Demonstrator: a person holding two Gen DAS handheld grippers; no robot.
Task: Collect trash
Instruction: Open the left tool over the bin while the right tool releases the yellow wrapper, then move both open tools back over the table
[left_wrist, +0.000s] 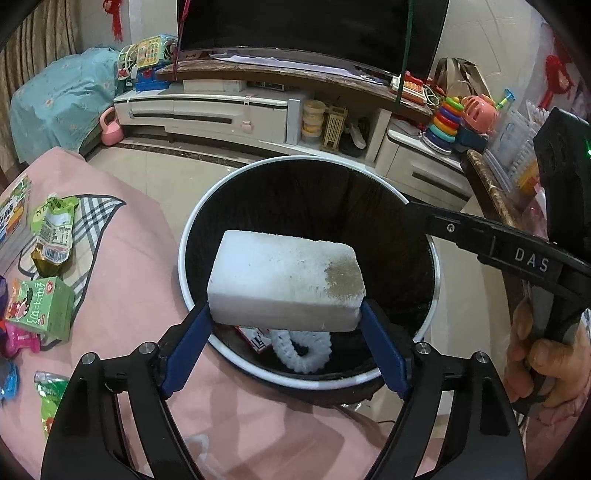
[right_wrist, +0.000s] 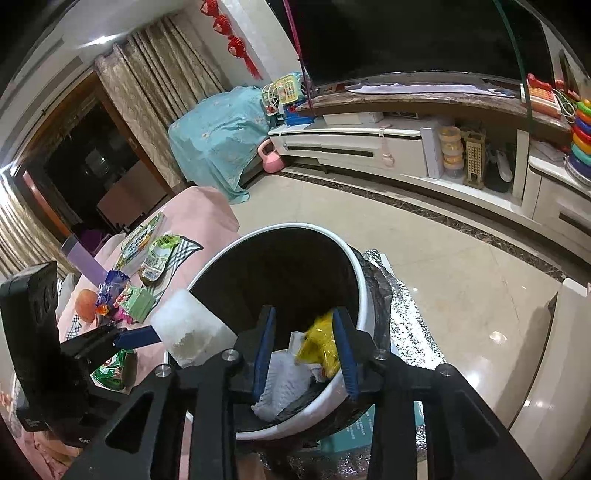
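Note:
A white foam block (left_wrist: 284, 280) with a brown stain hangs over the black, white-rimmed trash bin (left_wrist: 181, 254). My left gripper (left_wrist: 285, 308) is shut on it, one blue pad against each end. In the right wrist view the same block (right_wrist: 192, 328) shows at the bin's left rim (right_wrist: 295, 226). My right gripper (right_wrist: 303, 310) stands open over the bin. A blurred yellow wrapper (right_wrist: 321, 339) lies between its pads, against the right one only. White ridged foam netting (left_wrist: 303, 354) and a white padded sheet (right_wrist: 284, 380) lie inside the bin.
A pink-covered table (left_wrist: 140, 266) left of the bin carries a green carton (left_wrist: 44, 310), a green pouch (left_wrist: 53, 229) and other wrappers. A hand (left_wrist: 546, 354) grips the right gripper's handle. A silver foil mat (right_wrist: 406, 314) lies under the bin. A TV stand (right_wrist: 369, 147) runs along the far wall.

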